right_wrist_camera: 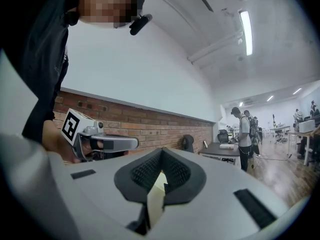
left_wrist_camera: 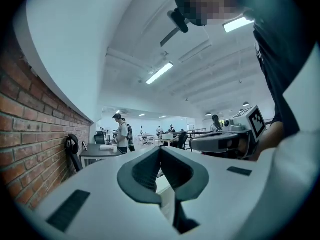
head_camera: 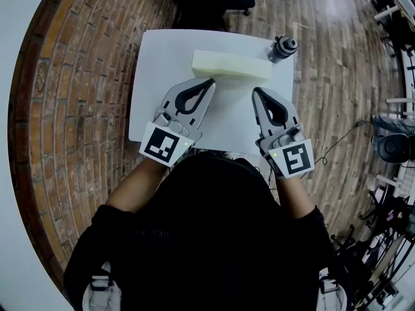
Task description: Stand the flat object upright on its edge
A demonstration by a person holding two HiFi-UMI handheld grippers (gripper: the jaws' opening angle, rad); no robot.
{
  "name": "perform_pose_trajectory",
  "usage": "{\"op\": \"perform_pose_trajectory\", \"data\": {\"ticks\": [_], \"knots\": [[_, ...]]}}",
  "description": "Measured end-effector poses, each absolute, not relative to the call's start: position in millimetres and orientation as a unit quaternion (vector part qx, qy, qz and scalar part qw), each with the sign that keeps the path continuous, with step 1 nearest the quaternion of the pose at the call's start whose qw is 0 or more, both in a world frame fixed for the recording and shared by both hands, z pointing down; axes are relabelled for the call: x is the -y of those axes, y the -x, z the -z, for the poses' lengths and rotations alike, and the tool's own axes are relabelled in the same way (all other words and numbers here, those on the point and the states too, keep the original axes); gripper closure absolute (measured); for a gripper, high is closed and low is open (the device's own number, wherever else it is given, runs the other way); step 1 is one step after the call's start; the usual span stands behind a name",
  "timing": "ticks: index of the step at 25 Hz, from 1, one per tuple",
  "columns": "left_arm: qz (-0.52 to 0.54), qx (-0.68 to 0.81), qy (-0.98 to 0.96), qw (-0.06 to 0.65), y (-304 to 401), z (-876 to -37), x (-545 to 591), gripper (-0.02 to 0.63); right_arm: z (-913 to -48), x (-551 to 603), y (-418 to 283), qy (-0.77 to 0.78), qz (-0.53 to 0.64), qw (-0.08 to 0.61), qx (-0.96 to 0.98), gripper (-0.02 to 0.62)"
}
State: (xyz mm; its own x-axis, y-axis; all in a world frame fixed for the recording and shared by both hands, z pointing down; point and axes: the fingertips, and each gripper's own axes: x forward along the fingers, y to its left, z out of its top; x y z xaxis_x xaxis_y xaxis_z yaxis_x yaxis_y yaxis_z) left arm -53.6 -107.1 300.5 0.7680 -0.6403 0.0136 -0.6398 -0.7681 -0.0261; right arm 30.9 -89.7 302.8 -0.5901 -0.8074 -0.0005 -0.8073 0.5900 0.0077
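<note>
In the head view, a person in black sleeves is holding both grippers low over the white rectangular table (head_camera: 146, 76). The left gripper (head_camera: 210, 82) and the right gripper (head_camera: 255, 91) are both pointing at the pale cream rectangular foam block (head_camera: 230, 65). The block is sitting across the table's far half, just beyond both tips and apart from them. A dark metal bottle (head_camera: 283, 47) is standing at the far right corner, just beside the block's right end.

In the left gripper view, the left gripper's dark pads are pressing flat together, gripping nothing. The right gripper is showing off to the right.

In the right gripper view, the right gripper's jaws are likewise meeting tip to tip, holding nothing. A pale surface is showing through the slit below them; whether it is block or table I cannot tell.
</note>
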Motion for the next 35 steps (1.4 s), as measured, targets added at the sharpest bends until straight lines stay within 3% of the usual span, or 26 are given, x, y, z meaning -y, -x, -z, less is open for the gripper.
{"op": "perform_pose_trajectory", "data": {"ticks": [35], "knots": [[0.025, -0.341, 0.940, 0.011, 49.4, -311.3, 107.9, 0.586, -306.7, 91.6, -37.4, -0.463, 0.003, 0.005, 0.887, 0.589]]}}
